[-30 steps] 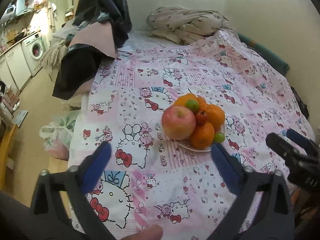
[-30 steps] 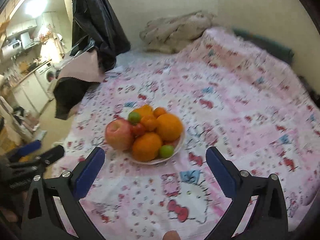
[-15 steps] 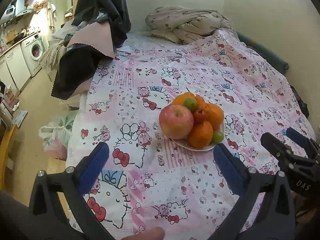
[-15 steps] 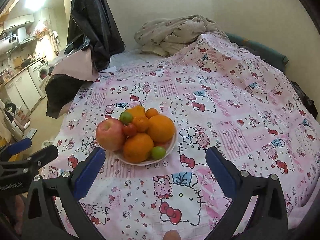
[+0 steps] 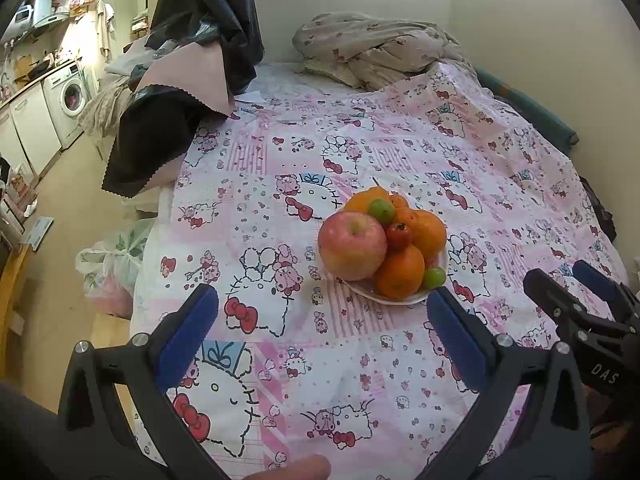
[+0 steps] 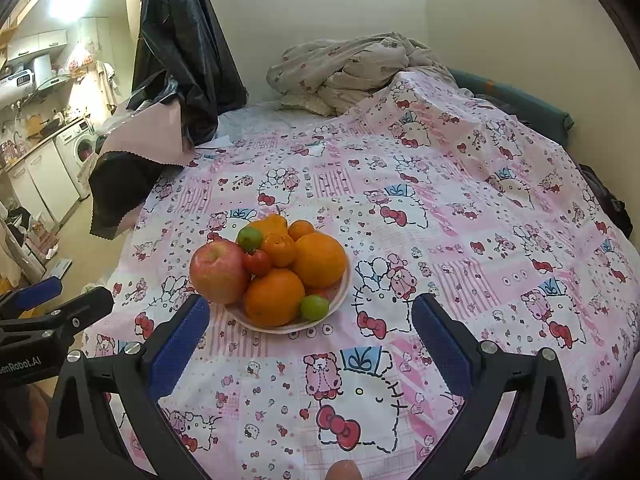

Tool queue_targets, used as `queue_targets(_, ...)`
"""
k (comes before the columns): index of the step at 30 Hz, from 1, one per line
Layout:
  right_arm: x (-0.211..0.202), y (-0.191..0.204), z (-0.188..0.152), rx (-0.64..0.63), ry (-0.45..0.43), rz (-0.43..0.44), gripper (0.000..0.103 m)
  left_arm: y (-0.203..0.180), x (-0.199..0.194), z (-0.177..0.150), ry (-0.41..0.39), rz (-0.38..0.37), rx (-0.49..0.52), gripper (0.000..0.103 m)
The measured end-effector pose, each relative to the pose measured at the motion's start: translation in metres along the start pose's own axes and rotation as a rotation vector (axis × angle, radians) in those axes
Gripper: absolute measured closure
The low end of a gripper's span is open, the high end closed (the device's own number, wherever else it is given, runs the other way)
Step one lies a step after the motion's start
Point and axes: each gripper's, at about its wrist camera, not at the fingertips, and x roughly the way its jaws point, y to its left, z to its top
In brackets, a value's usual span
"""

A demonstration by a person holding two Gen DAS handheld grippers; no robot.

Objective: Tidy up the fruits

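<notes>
Both tongs have moved closer to the plate of fruit: an apple, oranges and small green fruits. It sits on the bed, near the front edge. Left tongs and right tongs are spread wide, holding nothing.

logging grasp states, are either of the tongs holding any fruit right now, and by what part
Nothing is held. The left tongs and right tongs are both open and empty, short of the plate of fruit.
</notes>
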Motion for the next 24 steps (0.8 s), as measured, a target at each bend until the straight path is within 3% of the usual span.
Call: queue_targets(24, -0.0008, -0.0027, 0.0016, -0.002, -0.006, -0.009, 0.0, 0.0025, 0.0, 0.0047, -0.001, -0.011, -0.009, 0.0)
